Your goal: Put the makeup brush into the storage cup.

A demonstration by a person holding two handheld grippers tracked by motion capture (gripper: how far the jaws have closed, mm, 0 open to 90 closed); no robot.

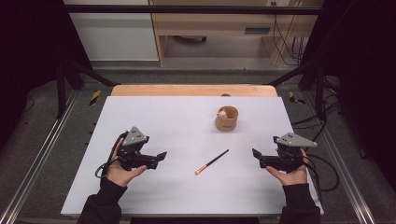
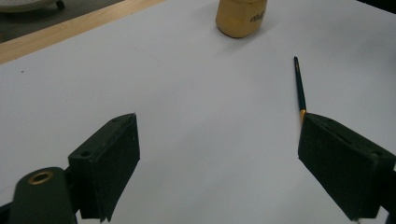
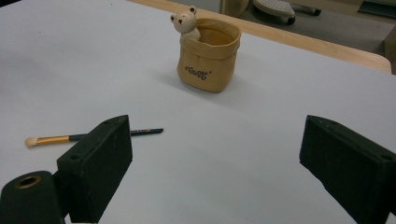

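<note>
**Both grippers waiting wide open, makeup brush lying between them**

The left gripper and the right gripper are hovering low over the white table cover, each with its jaws spread wide and holding nothing. The makeup brush is lying flat between them, its pale bristle tip pointing toward the person and its dark handle angling away toward the tan bear-topped holder, which is standing upright farther back, well apart from the brush.

Judging by the layout, the work in hand is picking up the brush and standing it in the holder. To do that well, whichever gripper is going in should be coming down across the handle rather than along it, closing on the dark part near the gold ferrule, clear of the bristles, and keeping level so the thin handle is not rolling away.

In the left gripper view the brush is running behind the jaw at the right, so its bristle end is hidden, and the holder is cut off at the top edge. In the right gripper view part of the handle is passing behind the jaw at the left. The lettering on the holder is too small to be reading.
</note>
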